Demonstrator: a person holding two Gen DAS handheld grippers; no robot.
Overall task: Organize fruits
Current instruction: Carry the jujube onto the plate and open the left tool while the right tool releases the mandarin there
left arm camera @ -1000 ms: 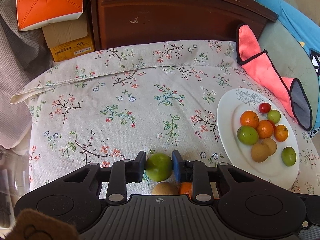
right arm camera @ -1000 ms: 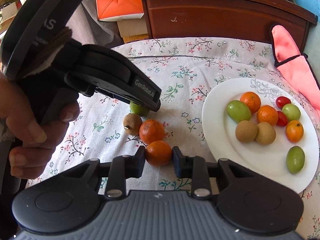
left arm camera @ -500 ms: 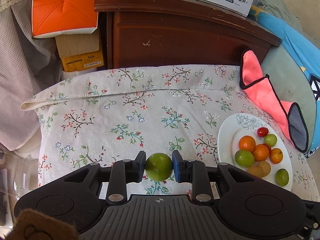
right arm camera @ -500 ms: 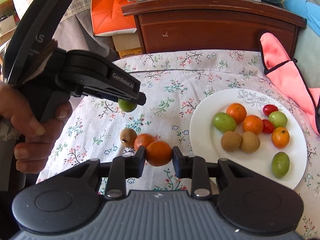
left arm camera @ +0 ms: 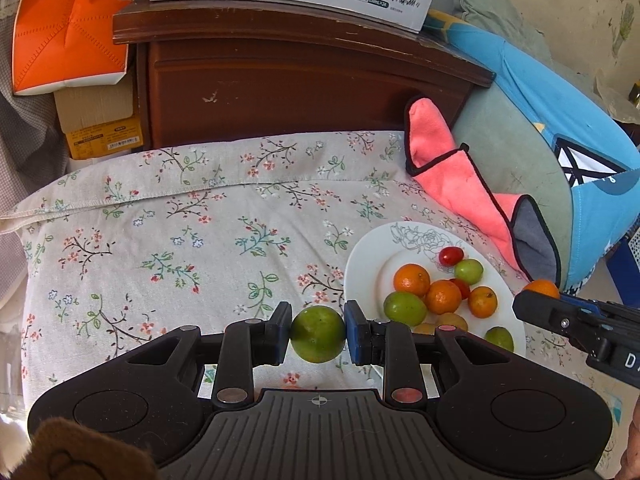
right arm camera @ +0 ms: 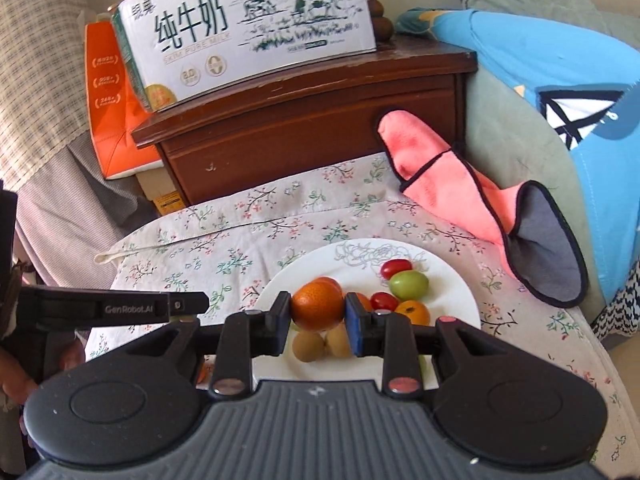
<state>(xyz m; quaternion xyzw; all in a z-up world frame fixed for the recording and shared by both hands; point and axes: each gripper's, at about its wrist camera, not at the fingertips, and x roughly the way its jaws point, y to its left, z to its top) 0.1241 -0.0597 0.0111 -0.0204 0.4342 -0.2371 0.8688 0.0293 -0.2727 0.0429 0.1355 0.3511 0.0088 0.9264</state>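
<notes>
Fruit count on my white plate (left arm camera: 360, 268): three oranges, three green, two tomatoes; my left gripper (left arm camera: 317, 334) clamps a lime (left arm camera: 317, 340), right gripper (right arm camera: 318, 312) an orange (right arm camera: 317, 306) above the plate.

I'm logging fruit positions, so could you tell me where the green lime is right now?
The green lime is clamped in the left gripper, low centre in the left wrist view, held above the floral cloth just left of the white plate.

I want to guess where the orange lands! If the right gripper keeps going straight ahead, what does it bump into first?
Probably the white plate and its fruit: the right gripper, shut on the orange, points over it. Depth is unclear, though.
</notes>
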